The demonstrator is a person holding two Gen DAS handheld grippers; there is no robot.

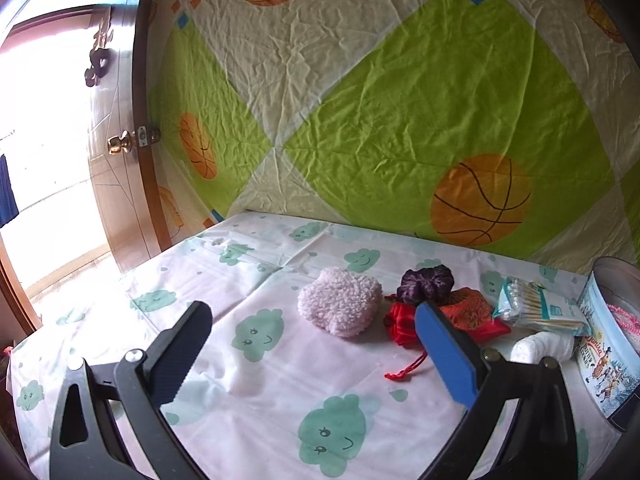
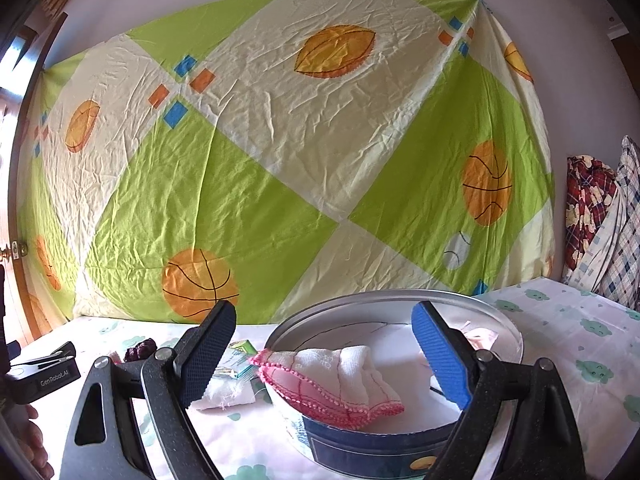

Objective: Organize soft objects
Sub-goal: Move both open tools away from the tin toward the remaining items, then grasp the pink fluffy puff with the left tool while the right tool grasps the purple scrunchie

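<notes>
Right gripper (image 2: 324, 356) wide open, empty, over tin (image 2: 400, 440); cloth (image 2: 332, 376) in, pouches (image 1: 404, 320) lower right left; left gripper (image 1: 312, 344) open, empty.

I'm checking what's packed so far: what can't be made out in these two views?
- Tin's contents under the pink-edged cloth: covered, right wrist view.
- Red pouch: partly behind the left tool's blue finger, left wrist view.
- Purple item: small, mostly hidden, right wrist view.

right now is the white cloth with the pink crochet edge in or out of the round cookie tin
Partly in. The white cloth with the pink crochet edge drapes over the round cookie tin rim, part inside, its pink edge hanging outside.
</notes>
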